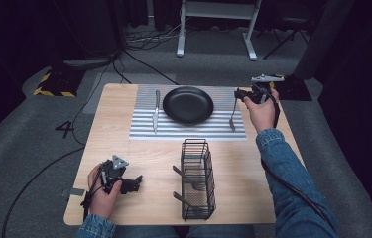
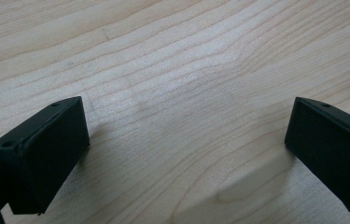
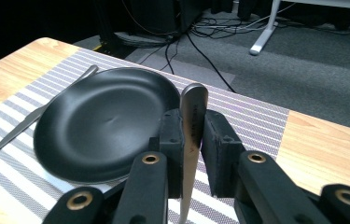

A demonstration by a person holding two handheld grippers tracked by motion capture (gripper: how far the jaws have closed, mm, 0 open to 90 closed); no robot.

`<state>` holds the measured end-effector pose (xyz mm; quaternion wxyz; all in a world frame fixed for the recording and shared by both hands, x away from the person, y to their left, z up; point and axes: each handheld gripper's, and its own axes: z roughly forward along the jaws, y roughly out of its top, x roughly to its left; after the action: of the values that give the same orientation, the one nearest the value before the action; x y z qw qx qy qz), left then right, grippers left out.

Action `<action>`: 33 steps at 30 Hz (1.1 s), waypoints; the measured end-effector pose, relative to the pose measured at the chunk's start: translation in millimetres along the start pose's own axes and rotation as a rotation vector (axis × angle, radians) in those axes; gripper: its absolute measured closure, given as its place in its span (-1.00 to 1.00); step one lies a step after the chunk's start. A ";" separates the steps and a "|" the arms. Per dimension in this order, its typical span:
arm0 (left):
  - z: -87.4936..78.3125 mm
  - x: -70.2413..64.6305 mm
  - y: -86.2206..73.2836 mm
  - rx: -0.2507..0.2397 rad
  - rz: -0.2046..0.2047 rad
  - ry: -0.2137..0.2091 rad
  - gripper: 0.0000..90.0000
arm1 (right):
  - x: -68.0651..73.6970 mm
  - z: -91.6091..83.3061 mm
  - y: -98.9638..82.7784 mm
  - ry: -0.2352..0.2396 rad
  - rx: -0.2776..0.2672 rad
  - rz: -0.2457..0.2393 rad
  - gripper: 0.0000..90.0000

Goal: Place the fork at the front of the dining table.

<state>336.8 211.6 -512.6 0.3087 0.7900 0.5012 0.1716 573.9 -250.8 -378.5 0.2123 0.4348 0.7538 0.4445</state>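
Gripping a fork [image 1: 233, 115] by its handle end, the right hand-held gripper [image 1: 243, 94] sits over the far right part of the counter [image 1: 144, 163], at the right edge of the striped mat [image 1: 141, 130]. Fork's long axis runs roughly far-to-near: handle toward the far edge, tines toward the near edge, resting on the mat just right of the black plate [image 1: 188, 104]. In the right gripper view the handle [image 3: 192, 135] stands between the two black pads [image 3: 172, 140], rounded tip poking out past them; pads closed tight against the metal, no gap seen on either side.

Left hand-held gripper [image 1: 133, 182] lies low at the near left corner of the counter, held in the left hand [image 1: 105, 196]. Jaws spread wide; left gripper view shows bare wood between the pads [image 2: 46, 154], nothing held, nothing touched but possibly the counter surface itself (contact not resolvable).

Other items:
- Knife [image 1: 156, 110] on the left strip of the mat, just beside the plate, long axis far-to-near, parallel to the fork.
- Wire basket [image 1: 197, 179] near the middle of the near edge, with utensils inside, two handles sticking out to its left.
- Plate centred on the mat, between knife and fork.
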 end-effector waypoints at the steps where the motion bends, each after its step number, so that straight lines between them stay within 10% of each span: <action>1: 0.0 0.0 0.0 0.000 -0.001 0.000 -1.00 | -0.6 1.5 0.3 -0.002 0.000 0.002 0.76; 33: 0.0 -0.1 0.0 0.000 -0.001 0.000 -1.00 | -15.4 52.0 4.9 -0.083 0.020 0.099 0.74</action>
<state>336.8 211.5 -512.6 0.3090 0.7897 0.5015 0.1715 621.1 -237.5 -402.1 0.2168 0.4920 0.7262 0.4284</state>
